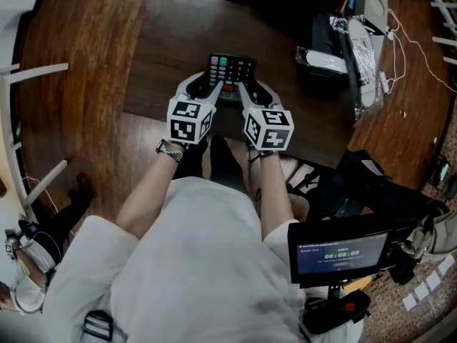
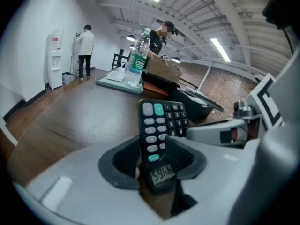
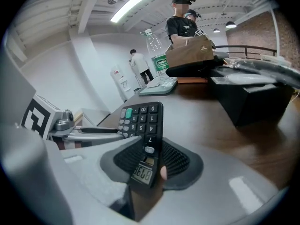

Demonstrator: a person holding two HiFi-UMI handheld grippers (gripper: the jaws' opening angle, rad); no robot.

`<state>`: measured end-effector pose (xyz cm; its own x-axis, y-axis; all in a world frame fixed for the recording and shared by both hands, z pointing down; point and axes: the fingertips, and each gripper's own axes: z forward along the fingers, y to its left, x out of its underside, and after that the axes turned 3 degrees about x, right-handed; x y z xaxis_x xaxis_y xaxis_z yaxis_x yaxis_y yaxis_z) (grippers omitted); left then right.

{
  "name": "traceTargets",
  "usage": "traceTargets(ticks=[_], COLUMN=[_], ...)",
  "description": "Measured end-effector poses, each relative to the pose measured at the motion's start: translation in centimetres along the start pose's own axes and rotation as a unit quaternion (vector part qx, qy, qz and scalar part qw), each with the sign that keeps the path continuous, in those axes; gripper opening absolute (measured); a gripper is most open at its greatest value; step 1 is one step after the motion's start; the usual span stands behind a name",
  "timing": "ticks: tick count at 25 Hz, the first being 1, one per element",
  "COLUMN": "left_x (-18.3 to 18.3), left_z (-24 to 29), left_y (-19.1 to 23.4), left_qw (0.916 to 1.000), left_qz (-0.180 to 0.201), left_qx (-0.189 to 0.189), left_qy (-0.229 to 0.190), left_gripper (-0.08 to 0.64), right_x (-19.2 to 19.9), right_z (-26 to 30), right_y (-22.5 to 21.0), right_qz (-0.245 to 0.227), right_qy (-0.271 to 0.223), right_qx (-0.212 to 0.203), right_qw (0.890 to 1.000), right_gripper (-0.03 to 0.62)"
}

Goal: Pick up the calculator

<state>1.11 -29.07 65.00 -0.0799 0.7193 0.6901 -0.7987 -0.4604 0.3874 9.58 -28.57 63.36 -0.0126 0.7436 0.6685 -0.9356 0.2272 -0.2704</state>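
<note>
The black rectangular plastic calculator with green keys (image 1: 230, 70) sat near the front edge of the dark brown wooden worktop (image 1: 164, 56), display end toward the person; the left gripper (image 1: 203, 88) and right gripper (image 1: 253, 91) each had their fingers clamped on that end, one per corner, probably so the flat body would come off the worktop level rather than pivot.

The left gripper (image 2: 157, 159) clamps the calculator (image 2: 161, 125) between its 2 jaws (display end nearest).
</note>
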Motion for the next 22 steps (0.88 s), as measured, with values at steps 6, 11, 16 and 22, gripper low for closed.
traceTargets(ticks=[6,11,16,22], left_x=[-1.0,-2.3,-4.2,-7.8], left_z=[-0.3,-0.7,-1.2,-2.2], left_y=[0.3,-0.4,-1.4,-3.1], left_qw=[0.9995,0.9984,0.9964,0.9916], left_qz=[0.017,0.029,0.044,0.077], left_qx=[-0.014,-0.011,-0.007,-0.001], left_qy=[-0.023,-0.046,-0.072,-0.104], left_gripper=[0.175,0.173,0.17,0.168], right_x=[-1.0,-2.1,-4.0,-7.2], right_z=[-0.1,-1.0,-2.4,-4.8], right_y=[0.1,-0.1,-0.2,-0.3], right_qz=[-0.031,-0.037,-0.051,-0.056], right_qy=[-0.016,-0.044,-0.074,-0.119], right_qx=[0.031,0.045,0.071,0.086], right_qw=[0.999,0.997,0.993,0.988], right_gripper=[0.112,0.112,0.112,0.112])
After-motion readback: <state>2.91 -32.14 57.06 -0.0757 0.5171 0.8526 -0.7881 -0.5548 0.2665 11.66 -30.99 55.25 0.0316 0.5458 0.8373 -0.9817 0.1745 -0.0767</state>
